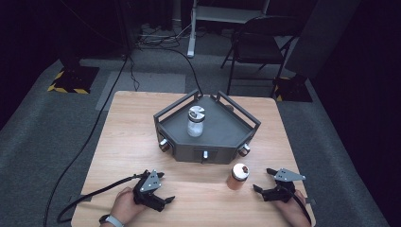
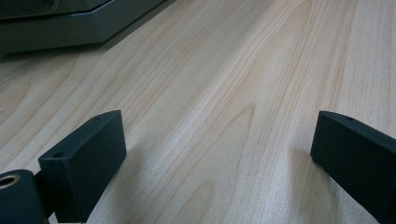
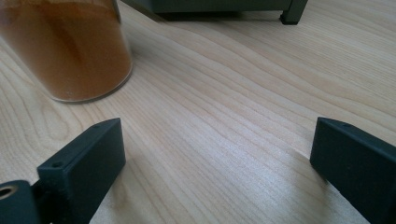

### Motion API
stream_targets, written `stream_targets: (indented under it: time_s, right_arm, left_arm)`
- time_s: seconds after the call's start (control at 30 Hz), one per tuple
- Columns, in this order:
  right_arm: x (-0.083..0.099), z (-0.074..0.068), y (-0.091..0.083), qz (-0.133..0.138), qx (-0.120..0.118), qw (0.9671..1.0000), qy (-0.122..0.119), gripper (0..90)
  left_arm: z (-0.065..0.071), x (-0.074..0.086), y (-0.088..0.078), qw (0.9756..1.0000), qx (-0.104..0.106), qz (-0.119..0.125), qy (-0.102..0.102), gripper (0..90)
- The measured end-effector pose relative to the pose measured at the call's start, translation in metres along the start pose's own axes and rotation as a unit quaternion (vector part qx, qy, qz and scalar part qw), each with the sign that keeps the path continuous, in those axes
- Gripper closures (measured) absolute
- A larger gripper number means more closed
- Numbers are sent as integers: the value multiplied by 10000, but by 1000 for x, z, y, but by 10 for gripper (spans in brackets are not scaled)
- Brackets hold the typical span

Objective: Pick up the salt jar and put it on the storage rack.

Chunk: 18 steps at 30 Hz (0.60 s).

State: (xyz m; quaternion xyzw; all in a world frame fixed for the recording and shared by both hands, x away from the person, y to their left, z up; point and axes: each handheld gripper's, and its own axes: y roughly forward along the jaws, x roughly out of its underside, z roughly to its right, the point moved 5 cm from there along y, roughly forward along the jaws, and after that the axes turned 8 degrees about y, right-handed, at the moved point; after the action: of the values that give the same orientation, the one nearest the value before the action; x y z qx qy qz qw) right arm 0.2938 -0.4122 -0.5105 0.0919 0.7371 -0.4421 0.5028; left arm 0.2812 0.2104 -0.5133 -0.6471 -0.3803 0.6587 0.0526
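Observation:
A dark grey angular rack (image 1: 208, 137) with railings stands in the middle of the wooden table (image 1: 127, 137). On it stands a clear jar (image 1: 195, 121) with a silver lid. In front of the rack, on the table, is a jar of orange-brown powder (image 1: 238, 176) (image 3: 70, 51). My left gripper (image 1: 162, 187) (image 2: 217, 154) rests open near the front left edge, nothing between its jaws. My right gripper (image 1: 264, 181) (image 3: 217, 156) rests open just right of the orange jar, apart from it.
The rack's base (image 2: 70, 28) (image 3: 224, 7) lies ahead of both grippers. Metal knobs (image 1: 164, 145) stick out of the rack's front faces. A black cable (image 1: 90, 194) trails off the left gripper. A folding chair (image 1: 260, 42) stands beyond the table on the carpet.

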Motion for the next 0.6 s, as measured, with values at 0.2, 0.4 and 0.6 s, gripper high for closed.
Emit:
stream_targets:
  time_s: [0.2,0.4,0.6]
  right_arm:
    - [-1,0,1,-1,-6,10000,3,35]
    - [-1,0,1,-3,-13,10000,0,35]
    - [-1,1,2,-2,-13,10000,-5,35]
  left_arm:
    - [0,0,0,10000,-1,1,0,32]
    - [1,0,0,10000,-5,-3,-9,32]
    - [1,1,-1,10000,-2,-1,5,32]
